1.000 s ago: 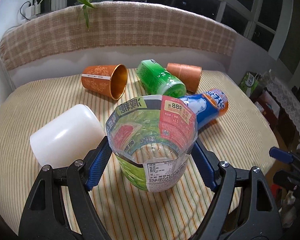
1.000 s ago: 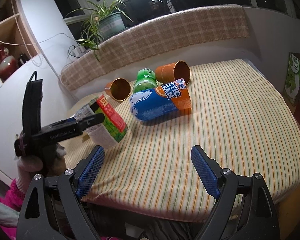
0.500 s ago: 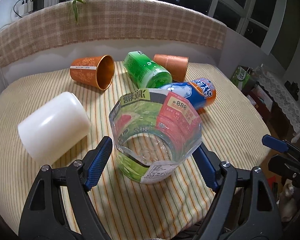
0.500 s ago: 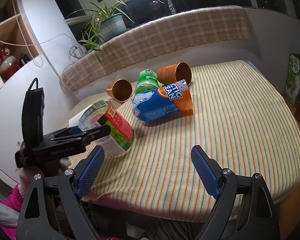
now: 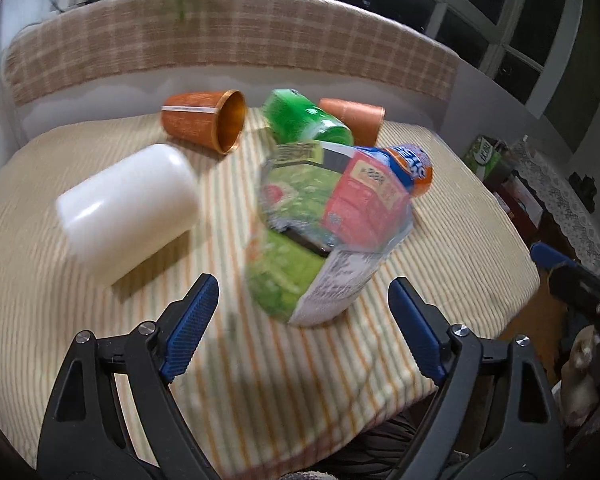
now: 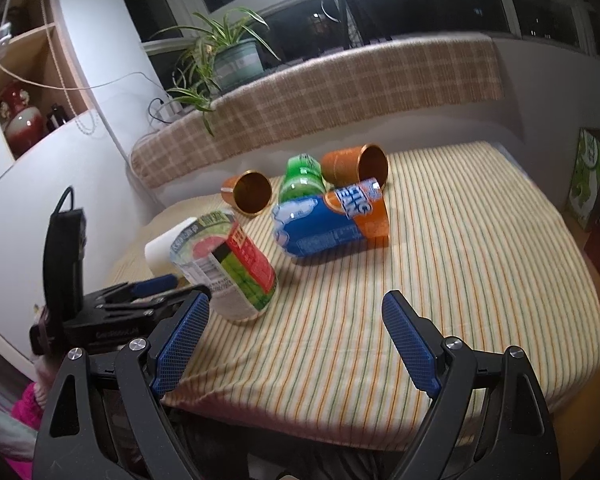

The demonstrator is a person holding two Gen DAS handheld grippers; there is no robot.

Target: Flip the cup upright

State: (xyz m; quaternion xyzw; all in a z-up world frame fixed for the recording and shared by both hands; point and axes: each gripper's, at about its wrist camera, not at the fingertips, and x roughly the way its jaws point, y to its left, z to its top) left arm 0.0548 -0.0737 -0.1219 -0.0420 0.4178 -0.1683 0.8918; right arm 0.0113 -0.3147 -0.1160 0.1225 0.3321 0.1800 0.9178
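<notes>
Standing just ahead of the spread, empty left gripper (image 5: 302, 312), the green cup (image 5: 324, 232) leans a bit, far from the spread right gripper (image 6: 296, 340).

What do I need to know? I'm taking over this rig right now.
Left hand-held gripper: open, empty, just behind the labelled cup.
Right hand-held gripper: open, empty, near the table's front edge.
Done: labelled cup appears to stand mouth up.
Left: white cup, orange cups, green cup and blue cup lie on their sides; flip each upright.
</notes>
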